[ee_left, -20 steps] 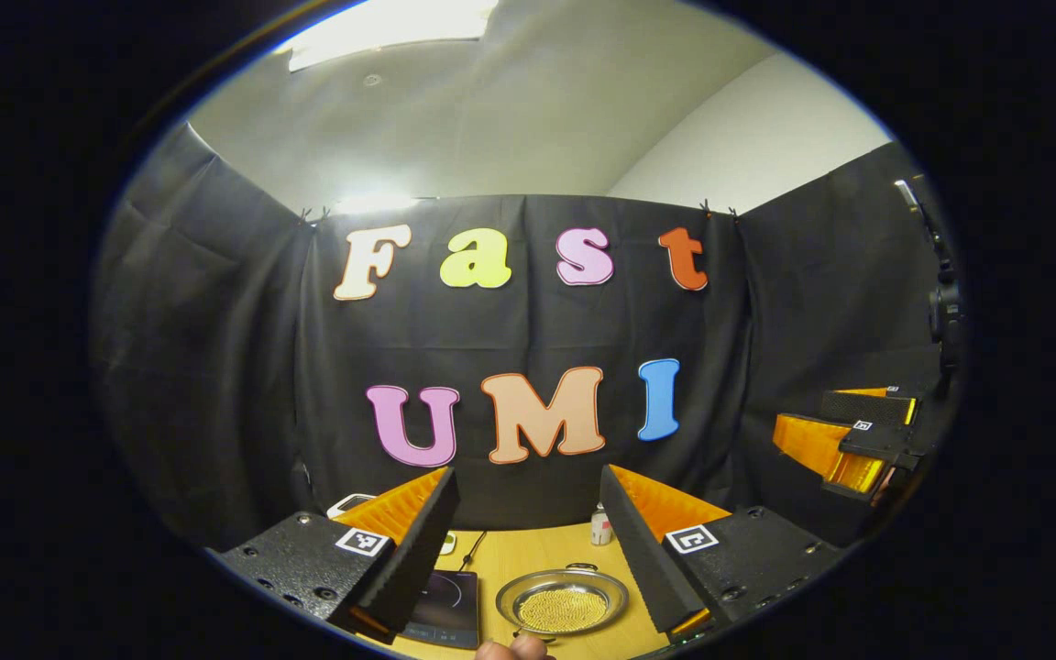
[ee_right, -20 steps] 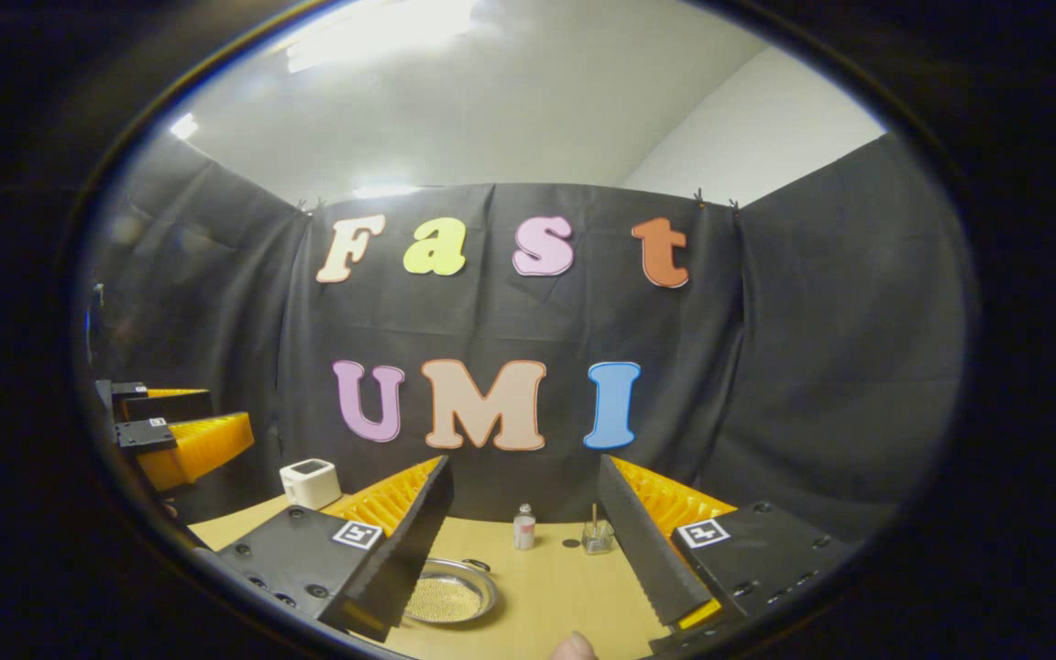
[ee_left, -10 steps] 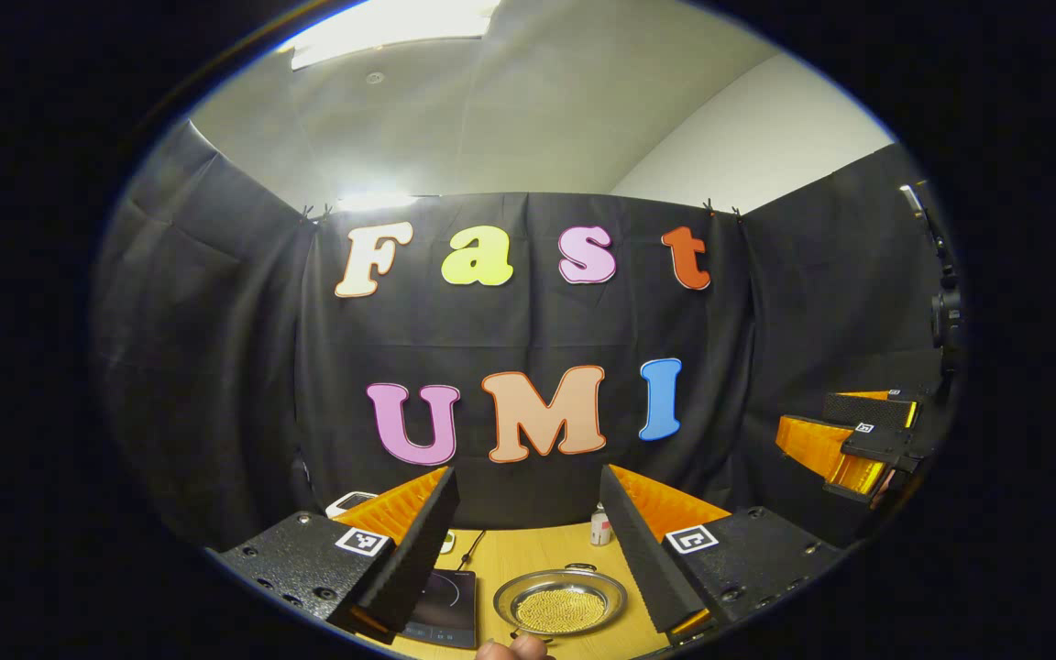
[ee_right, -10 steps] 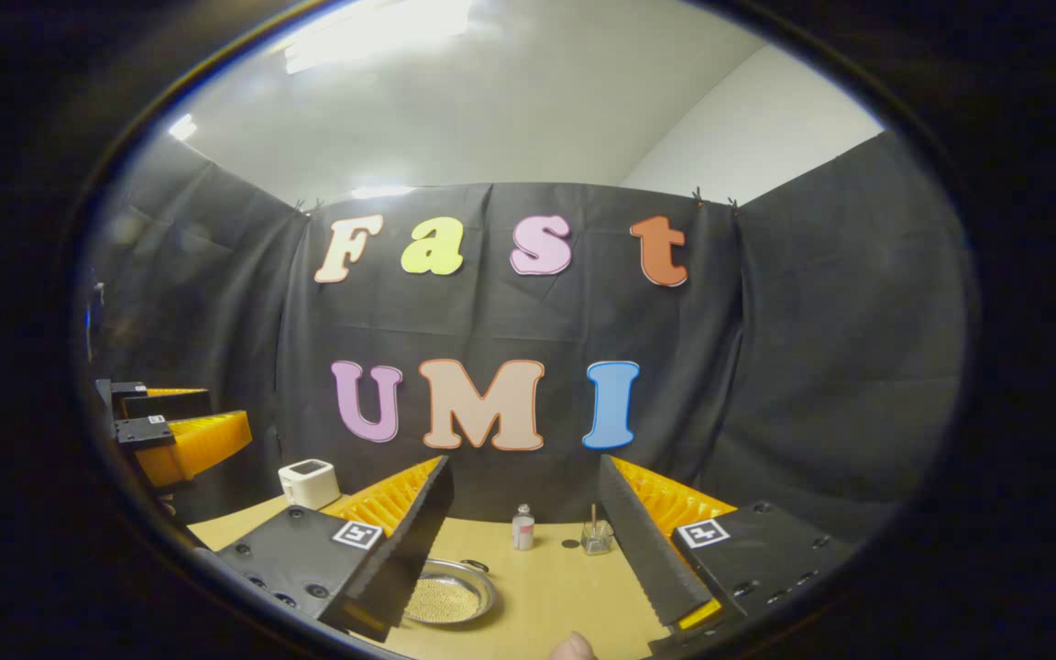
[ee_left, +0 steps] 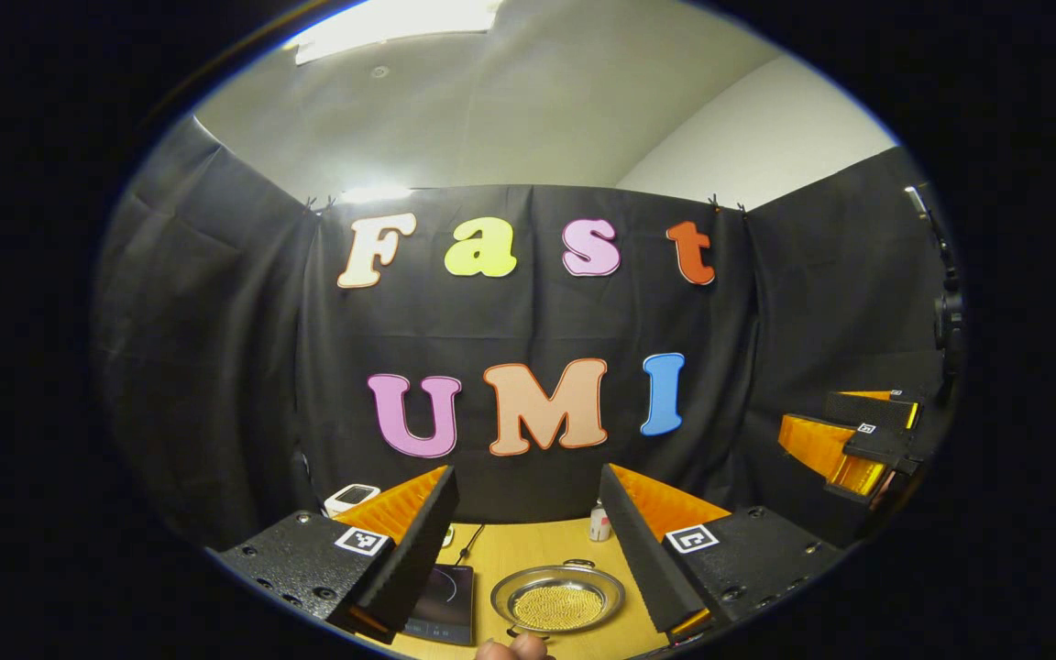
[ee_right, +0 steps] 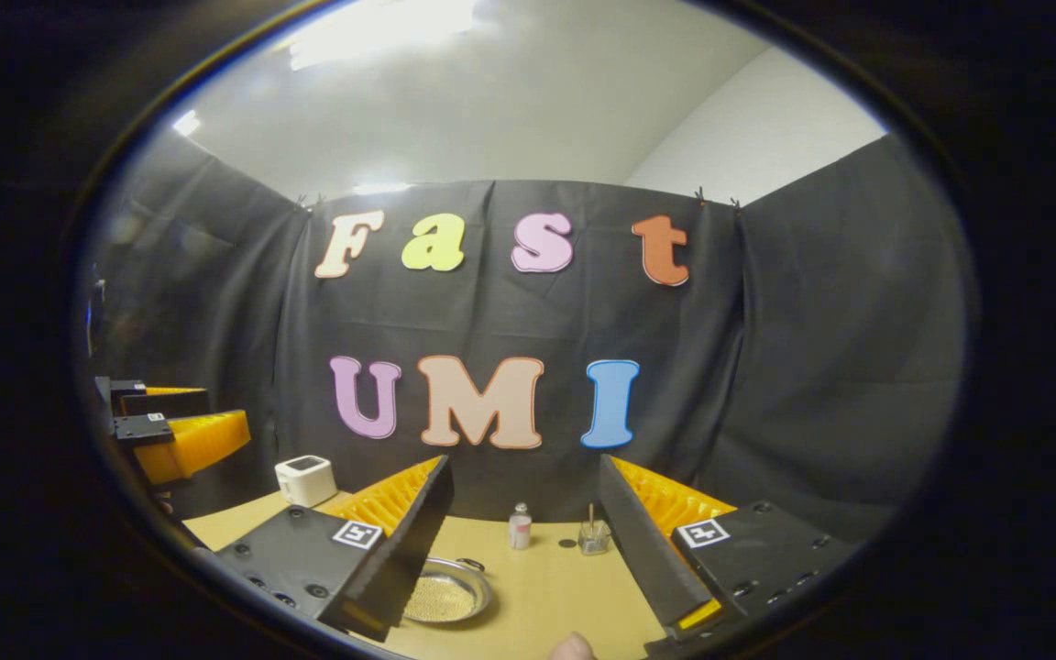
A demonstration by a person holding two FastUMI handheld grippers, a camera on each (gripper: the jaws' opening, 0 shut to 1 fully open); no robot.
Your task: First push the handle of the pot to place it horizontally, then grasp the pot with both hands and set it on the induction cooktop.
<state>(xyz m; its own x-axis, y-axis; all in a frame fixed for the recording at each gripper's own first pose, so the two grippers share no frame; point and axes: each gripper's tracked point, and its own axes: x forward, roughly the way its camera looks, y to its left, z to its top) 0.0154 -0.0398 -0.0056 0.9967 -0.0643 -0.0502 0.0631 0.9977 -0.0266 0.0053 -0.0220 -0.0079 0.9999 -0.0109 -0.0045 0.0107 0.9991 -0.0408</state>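
A shallow silver pot (ee_left: 557, 600) with a yellow mesh-like bottom sits on the wooden table (ee_left: 528, 555), low between my left gripper's fingers. Small loop handles show at its far rim and its near rim. The black induction cooktop (ee_left: 444, 594) lies just left of the pot, partly behind my left finger. My left gripper (ee_left: 528, 472) is open and held well above the table. In the right gripper view the pot (ee_right: 445, 594) is half hidden behind a finger. My right gripper (ee_right: 525, 460) is open too, high above the table (ee_right: 546, 587).
A white box-shaped device (ee_right: 305, 479) stands at the back left. A small bottle (ee_right: 519, 527) and a glass jar (ee_right: 595, 536) stand by the cloth wall. The other gripper shows at the right edge (ee_left: 858, 440) of the left gripper view. A fingertip (ee_left: 510, 649) shows at the bottom.
Both views have drifted slightly, so the pot and the table sit a little higher in the image. Both grippers stay open and the pot has not moved.
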